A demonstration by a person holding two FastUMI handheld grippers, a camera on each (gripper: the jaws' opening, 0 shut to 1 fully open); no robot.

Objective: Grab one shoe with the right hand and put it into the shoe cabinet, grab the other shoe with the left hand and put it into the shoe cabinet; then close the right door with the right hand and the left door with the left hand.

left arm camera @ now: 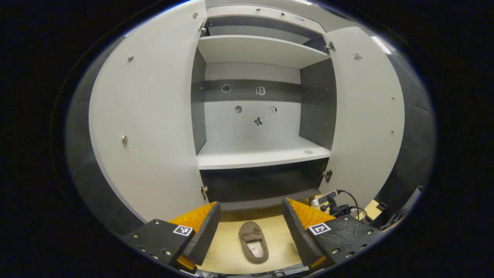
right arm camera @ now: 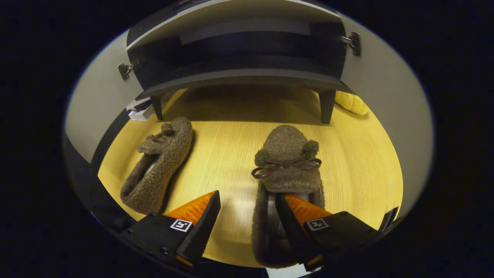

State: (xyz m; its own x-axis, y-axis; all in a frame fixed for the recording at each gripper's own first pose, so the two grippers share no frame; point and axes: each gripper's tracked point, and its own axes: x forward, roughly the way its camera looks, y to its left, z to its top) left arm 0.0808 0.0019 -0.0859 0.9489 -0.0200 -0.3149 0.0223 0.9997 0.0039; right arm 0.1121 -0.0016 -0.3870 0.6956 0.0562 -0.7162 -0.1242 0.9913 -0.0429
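My claw reaches over two fuzzy, fleece-like cloth slippers (right arm camera: pixel 287 166), (right arm camera: pixel 158 164) on a smooth wood-grain floor (right arm camera: pixel 227 154); the far cabinet (left arm camera: pixel 254 154) has matt panels and metal hinges (left arm camera: pixel 327 175).

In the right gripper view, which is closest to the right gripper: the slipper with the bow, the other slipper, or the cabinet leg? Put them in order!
1. Slipper with the bow: one finger of the right gripper already sits in its opening.
2. Other slipper: off to the left on the floor.
3. Cabinet leg: behind, upper right.

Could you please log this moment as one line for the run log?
phase: first grab | right gripper: open, one finger inside right slipper | left gripper: open, raised | left slipper: on floor | cabinet: doors open, shelves bare
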